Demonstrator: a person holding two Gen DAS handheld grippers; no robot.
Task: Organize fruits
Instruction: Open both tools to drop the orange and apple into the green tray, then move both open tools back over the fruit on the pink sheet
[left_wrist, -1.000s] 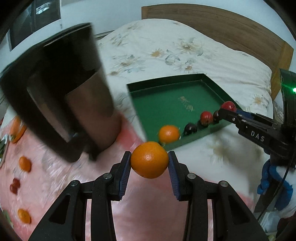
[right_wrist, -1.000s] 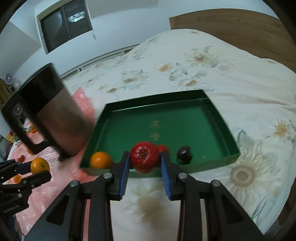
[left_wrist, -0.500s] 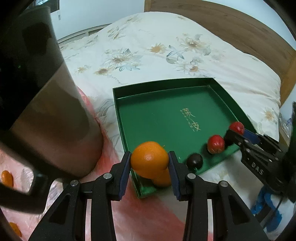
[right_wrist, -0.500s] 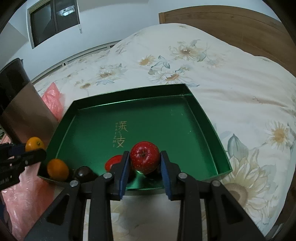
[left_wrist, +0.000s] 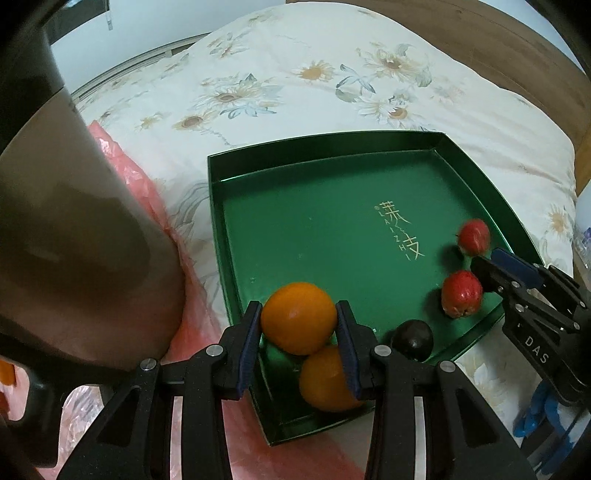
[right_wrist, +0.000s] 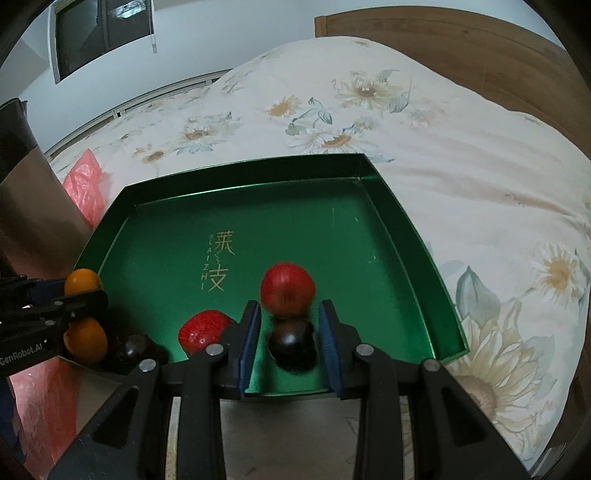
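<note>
Left claw is clamped on an orange, held over the near left corner of the green tray on the quilt, right above a second orange lying in that corner. Right claw stands narrow over the tray's near edge with a blurred apple at its tips, mostly past them, and I cannot tell whether the pads grip it. A dark fruit lies below between its fingers, a red fruit just to the left.
</note>
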